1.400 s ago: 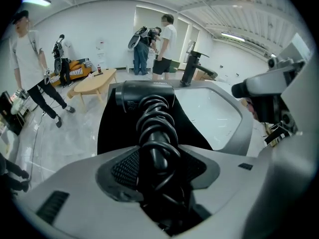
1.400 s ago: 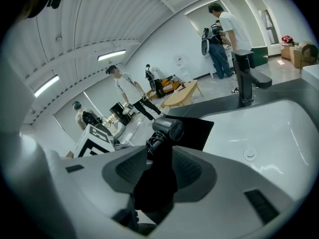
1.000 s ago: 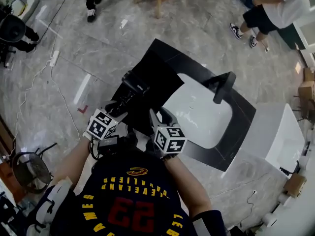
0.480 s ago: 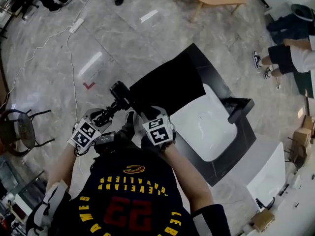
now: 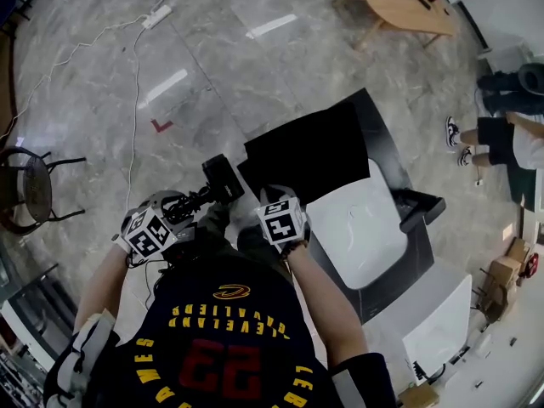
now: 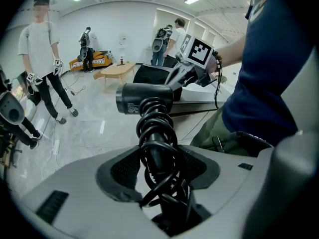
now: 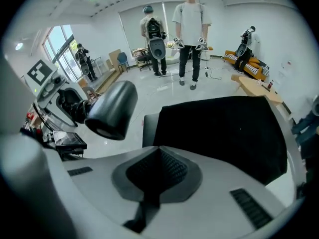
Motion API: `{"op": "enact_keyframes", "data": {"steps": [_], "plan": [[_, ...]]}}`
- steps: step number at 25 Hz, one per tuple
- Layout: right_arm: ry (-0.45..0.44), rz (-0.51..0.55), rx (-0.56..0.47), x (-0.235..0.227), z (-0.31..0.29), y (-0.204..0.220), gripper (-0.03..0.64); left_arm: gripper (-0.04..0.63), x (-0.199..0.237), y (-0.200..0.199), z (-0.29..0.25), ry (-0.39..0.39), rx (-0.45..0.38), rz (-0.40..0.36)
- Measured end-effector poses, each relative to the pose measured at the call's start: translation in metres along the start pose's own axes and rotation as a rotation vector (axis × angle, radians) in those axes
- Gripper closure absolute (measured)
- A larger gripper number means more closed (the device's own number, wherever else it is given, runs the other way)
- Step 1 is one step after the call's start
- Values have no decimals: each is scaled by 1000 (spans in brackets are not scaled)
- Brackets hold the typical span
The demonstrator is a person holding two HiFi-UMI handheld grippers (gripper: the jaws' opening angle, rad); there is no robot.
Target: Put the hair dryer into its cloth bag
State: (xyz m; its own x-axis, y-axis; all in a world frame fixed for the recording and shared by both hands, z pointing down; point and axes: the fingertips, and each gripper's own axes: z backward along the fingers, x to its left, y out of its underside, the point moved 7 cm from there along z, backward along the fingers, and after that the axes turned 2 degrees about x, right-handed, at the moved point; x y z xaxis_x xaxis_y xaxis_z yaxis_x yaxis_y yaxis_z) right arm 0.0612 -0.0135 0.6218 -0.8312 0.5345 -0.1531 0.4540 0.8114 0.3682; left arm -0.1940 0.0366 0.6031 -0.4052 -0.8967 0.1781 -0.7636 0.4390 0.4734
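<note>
The left claw [image 5: 181,210] holds the hair dryer [image 5: 223,179], its head just beside the cloth bag [image 5: 310,151], where the right claw [image 5: 270,196] just clamped shut at the bag's near edge, maybe pinching it.

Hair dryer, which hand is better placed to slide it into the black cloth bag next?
Left. The left tongs grip the hair dryer by its cord-wrapped handle, beside the cloth bag. The right tongs have just closed at the bag's near edge, better for holding it.
</note>
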Motion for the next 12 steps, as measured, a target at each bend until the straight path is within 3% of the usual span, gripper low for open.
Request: {"op": "enact_keyframes", "data": {"steps": [6,11,12], "plan": [[21,-81,-132,-3,25,-6,611,364,-6,-4,-7,70,19,-65],[29,-7,-85,3,16,-4,601,364,-3,-9,-9,101,31,-101],[15,5,-67,6,10,-2,567,364,-2,-10,-9,105,30,-102]]}}
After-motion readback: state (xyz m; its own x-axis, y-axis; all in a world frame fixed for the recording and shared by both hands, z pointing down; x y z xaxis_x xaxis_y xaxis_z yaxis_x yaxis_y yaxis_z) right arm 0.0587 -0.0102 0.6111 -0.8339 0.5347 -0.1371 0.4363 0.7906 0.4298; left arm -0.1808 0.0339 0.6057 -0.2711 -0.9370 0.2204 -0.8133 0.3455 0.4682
